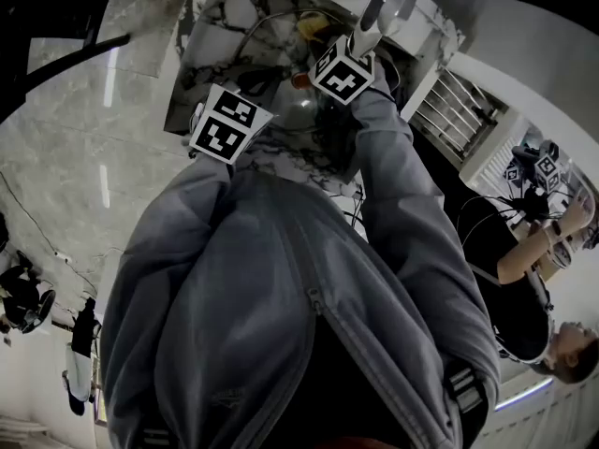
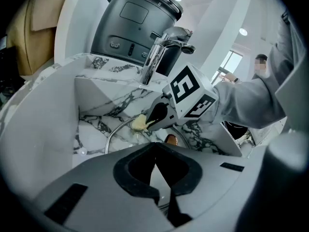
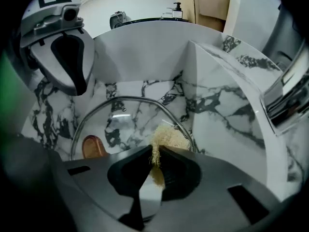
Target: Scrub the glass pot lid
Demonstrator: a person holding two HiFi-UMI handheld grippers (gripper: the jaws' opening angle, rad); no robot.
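Observation:
The glass pot lid point(image 3: 128, 122), with a metal rim and a brown knob point(image 3: 91, 146), lies in the marble sink point(image 3: 207, 105). My right gripper point(image 3: 154, 154) points steeply down, shut on a yellow fibrous scrubber point(image 3: 166, 138) that rests on the lid by its right rim. The left gripper view shows that scrubber point(image 2: 139, 123) under the right gripper point(image 2: 150, 120), and the knob point(image 2: 171, 139) just beyond my left gripper point(image 2: 155, 149). My left gripper's jaws are shut, tips together, with nothing visible between them. Its contact with the lid is hidden. In the head view both arms reach over the lid point(image 1: 281, 52).
A chrome faucet point(image 2: 164, 47) stands at the sink's back edge, with a dark appliance point(image 2: 135, 23) behind it. The sink's walls point(image 2: 101, 88) close in around the lid. Another person point(image 1: 524, 269) is at the right of the head view.

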